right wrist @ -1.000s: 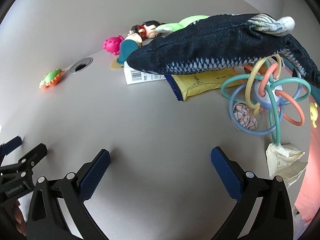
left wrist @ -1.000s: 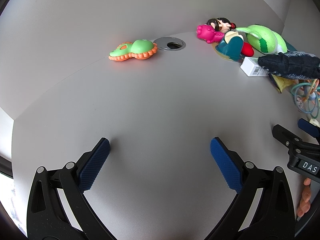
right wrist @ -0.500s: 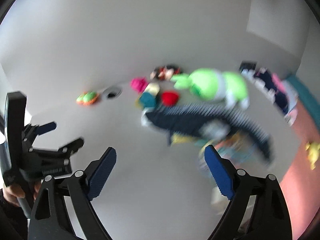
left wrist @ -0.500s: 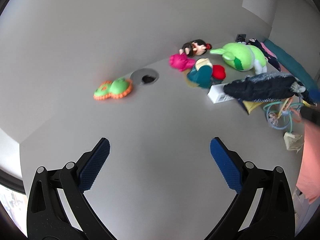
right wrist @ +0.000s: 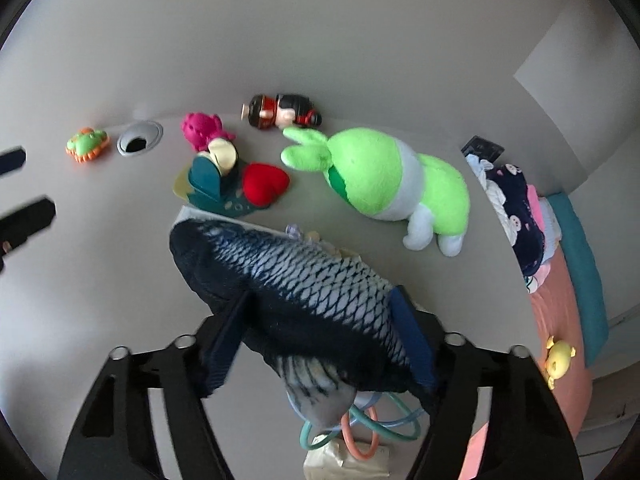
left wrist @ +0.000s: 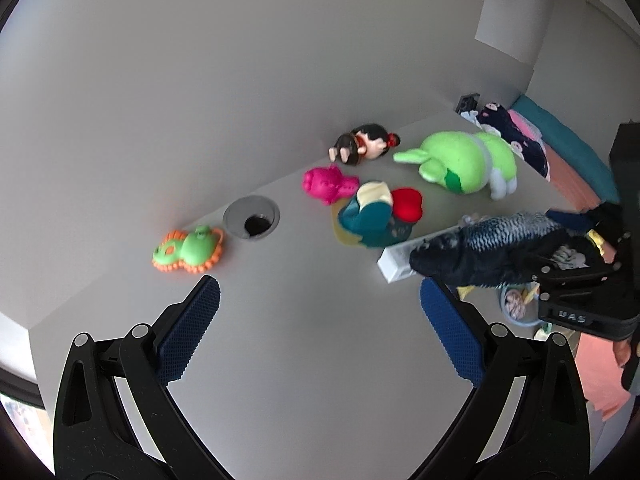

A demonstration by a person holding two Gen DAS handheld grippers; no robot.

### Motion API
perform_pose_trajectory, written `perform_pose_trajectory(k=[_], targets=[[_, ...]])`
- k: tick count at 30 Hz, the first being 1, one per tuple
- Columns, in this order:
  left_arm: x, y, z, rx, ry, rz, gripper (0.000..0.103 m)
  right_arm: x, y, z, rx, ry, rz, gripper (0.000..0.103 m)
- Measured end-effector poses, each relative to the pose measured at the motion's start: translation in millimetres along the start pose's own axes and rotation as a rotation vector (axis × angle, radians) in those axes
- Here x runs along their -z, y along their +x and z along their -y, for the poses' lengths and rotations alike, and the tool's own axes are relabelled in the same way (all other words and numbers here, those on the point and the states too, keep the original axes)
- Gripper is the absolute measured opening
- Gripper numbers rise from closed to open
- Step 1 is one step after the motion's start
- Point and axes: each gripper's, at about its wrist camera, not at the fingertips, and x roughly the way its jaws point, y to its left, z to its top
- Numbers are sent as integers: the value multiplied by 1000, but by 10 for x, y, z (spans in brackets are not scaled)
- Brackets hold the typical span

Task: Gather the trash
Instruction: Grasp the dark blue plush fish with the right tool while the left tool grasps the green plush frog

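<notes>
A bright green plush rabbit [right wrist: 384,176] lies on the grey table [left wrist: 320,360] near a black-haired doll [right wrist: 286,116], a pink rubber toy [right wrist: 202,130] and an orange-rimmed green toy [left wrist: 188,250]. A round grey grommet [left wrist: 251,221], possibly a cable hole, sits nearby.

Bright toys on a pale grey desk

The plush fish [right wrist: 304,284] is dark navy with a pale blue-grey scale pattern; the plush rabbit [right wrist: 384,180] is lime green with a grey-white band and feet. Also here: a red heart cushion [right wrist: 265,183], a magenta toy [right wrist: 202,130], an orange-rimmed green toy [left wrist: 188,250], a silver-grey cable grommet [left wrist: 251,221], and blue ribbed gripper pads [left wrist: 450,330].
</notes>
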Motion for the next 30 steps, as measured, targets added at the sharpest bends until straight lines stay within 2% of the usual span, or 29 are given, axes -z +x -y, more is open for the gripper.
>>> perform_pose_trajectory(k=[1,4,7,13,17,23,27,30], targets=[[-42,17,23,3,2,0,97,-4,16,15,-7,-2,1,44],[-148,77,107,9,9,-2,97,-27,6,105,-52,28,27,22],[-279,148,238,18,27,2,97,-74,-93,269,-85,98,75,16],[-588,332,541,38,63,15,97,-128,-424,781,-142,218,167,15],[-782,543,809,48,105,18,97,-178,-570,1226,-119,307,221,15],[-1030,1015,1331,53,204,23,97,-141,-489,1801,-61,434,251,15],[-1143,1368,1646,48,276,15,97,-22,-404,2096,-63,503,265,15],[-1194,1663,1810,41,311,-21,97,102,-341,2249,-71,539,266,15]])
